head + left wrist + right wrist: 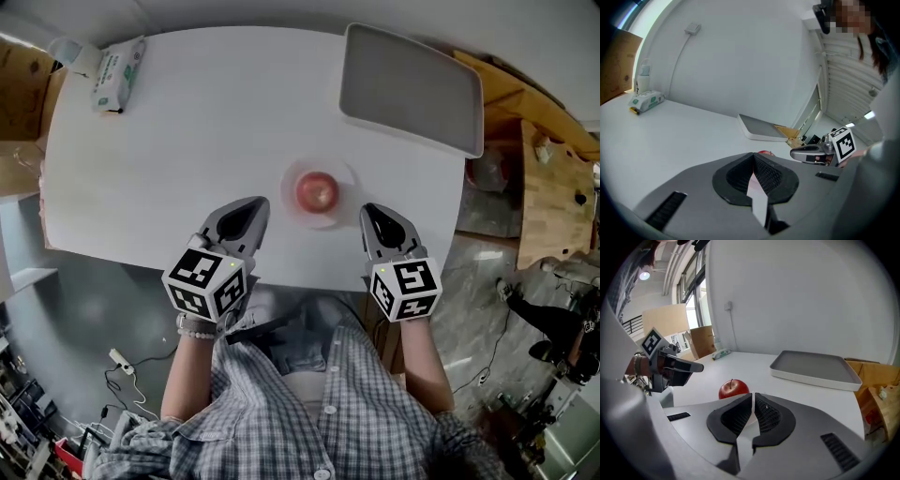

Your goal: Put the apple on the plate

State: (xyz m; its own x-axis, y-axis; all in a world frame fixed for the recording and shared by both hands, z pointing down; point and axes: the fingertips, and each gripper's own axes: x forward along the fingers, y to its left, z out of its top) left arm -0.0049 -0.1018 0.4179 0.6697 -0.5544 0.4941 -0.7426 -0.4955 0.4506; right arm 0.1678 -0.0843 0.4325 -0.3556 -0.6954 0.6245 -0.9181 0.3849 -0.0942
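Observation:
A red apple (317,191) sits upright on a small pale plate (348,177) near the table's front edge. My left gripper (253,208) lies just left of the plate, shut and holding nothing. To the right of the plate is my right gripper (375,214), also shut and holding nothing. In the right gripper view the apple (733,389) stands just beyond my shut right gripper (753,399), slightly to their left. From my left gripper (753,159) only the top of the apple (764,153) shows over the closed jaws.
A grey tray (412,89) rests at the white table's (206,150) far right. A pack of wipes (117,73) lies at the far left corner. Wooden furniture (548,187) stands off the table's right side.

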